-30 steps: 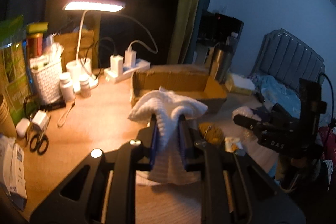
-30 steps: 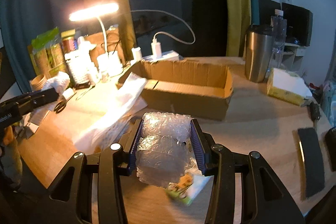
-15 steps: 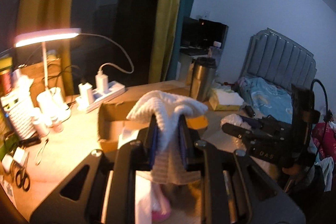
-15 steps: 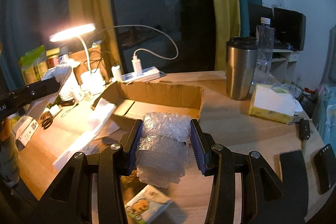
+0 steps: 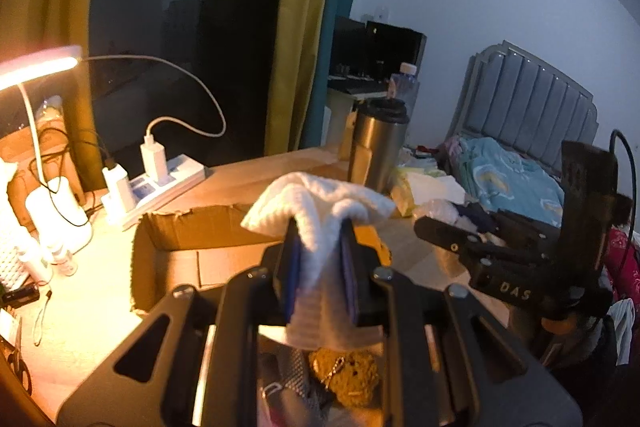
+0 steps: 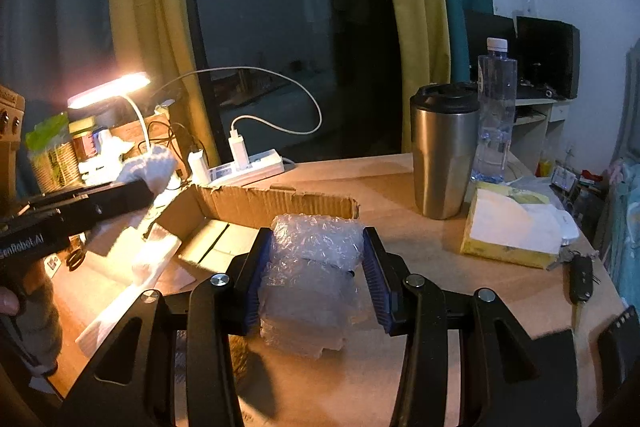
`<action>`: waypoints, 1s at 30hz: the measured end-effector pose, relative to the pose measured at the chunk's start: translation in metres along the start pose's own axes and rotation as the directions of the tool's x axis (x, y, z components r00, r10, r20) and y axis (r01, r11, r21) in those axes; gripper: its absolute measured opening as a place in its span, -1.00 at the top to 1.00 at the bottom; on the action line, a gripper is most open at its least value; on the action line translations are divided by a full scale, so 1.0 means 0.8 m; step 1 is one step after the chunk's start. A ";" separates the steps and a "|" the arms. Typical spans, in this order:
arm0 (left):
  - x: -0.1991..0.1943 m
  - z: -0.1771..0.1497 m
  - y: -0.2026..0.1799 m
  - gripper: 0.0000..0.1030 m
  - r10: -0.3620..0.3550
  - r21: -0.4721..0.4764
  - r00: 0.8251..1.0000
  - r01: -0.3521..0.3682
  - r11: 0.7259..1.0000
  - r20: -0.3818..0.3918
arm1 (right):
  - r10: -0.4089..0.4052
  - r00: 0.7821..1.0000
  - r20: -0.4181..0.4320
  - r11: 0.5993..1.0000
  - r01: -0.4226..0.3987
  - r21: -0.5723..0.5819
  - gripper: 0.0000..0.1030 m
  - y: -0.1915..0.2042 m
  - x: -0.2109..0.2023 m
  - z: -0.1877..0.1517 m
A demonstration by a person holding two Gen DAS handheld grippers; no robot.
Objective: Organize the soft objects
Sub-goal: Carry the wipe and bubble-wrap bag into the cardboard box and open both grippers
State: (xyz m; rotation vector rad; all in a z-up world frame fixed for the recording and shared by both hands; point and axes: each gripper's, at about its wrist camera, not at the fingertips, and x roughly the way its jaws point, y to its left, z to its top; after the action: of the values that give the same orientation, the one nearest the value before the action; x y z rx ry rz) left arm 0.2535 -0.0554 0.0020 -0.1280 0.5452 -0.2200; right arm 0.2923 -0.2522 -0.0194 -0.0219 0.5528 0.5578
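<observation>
A bedroom at home, seemingly — an unmade bed (image 5: pixel 516 167) is sitting beside a lamp-lit wooden desk (image 6: pixel 460 247) — curtains (image 6: pixel 412 27) are hanging.

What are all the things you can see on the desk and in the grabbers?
white towel: 1, white, pinched in the left gripper
bubble wrap: 1 wad, clear, pinched in the right gripper
cardboard box: 1, brown, open, mid desk
steel tumbler: 1, silver with black lid, right of the box
water bottle: 1, clear, behind the tumbler
tissue pack: 1, yellow and white, desk right
car key: 1, black, by the tissues
power strip: 1, white, behind the box
desk lamp: 1, white, lit, desk left
plush toy: 1, brown, under the left gripper
left gripper: 1, black, blue fingers
right gripper: 1, black, blue fingers
</observation>
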 end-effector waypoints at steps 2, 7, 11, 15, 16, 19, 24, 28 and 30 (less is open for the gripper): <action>0.010 0.000 0.002 0.64 0.000 -0.002 1.000 0.000 1.000 -0.011 | 0.006 1.000 -0.004 1.000 -0.006 0.005 0.09 -0.003 0.012 0.003; 0.041 -0.001 0.005 0.64 0.008 -0.017 1.000 -0.008 1.000 -0.030 | 0.026 1.000 -0.015 0.999 -0.026 0.020 0.09 -0.007 0.041 0.010; 0.077 -0.005 0.015 0.64 0.003 -0.059 0.998 -0.008 0.998 -0.070 | 0.039 0.999 -0.029 0.999 -0.038 0.030 0.09 -0.009 0.062 0.015; 0.104 -0.012 0.025 0.64 -0.001 -0.093 0.994 -0.009 0.996 -0.113 | 0.048 0.998 -0.047 0.998 -0.046 0.051 0.09 -0.015 0.080 0.016; 0.111 -0.014 0.028 0.64 -0.006 -0.101 0.992 -0.007 0.995 -0.126 | 0.051 0.997 -0.053 0.997 -0.048 0.056 0.09 -0.016 0.083 0.015; 0.129 -0.021 0.033 0.60 -0.009 -0.116 0.985 -0.011 0.993 -0.170 | 0.055 0.995 -0.079 0.997 -0.051 0.064 0.09 -0.019 0.097 0.011; 0.149 -0.031 0.040 0.49 -0.001 -0.127 0.973 -0.029 0.991 -0.232 | 0.043 0.993 -0.112 0.996 -0.034 0.077 0.04 -0.023 0.114 0.006; 0.160 -0.038 0.044 0.41 0.021 -0.120 0.962 -0.056 0.991 -0.272 | 0.018 0.992 -0.124 0.996 -0.008 0.087 -0.24 -0.025 0.119 0.007; 0.160 -0.038 0.044 0.19 0.024 -0.121 0.960 -0.060 0.991 -0.280 | 0.007 0.992 -0.126 0.996 0.005 0.089 -0.29 -0.026 0.119 0.007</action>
State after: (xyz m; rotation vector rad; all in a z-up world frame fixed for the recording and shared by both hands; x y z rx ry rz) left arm 0.3498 -0.0537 -0.0942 -0.2119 0.8427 -0.1623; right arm 0.3729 -0.2213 -0.0651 0.0277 0.7004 0.5347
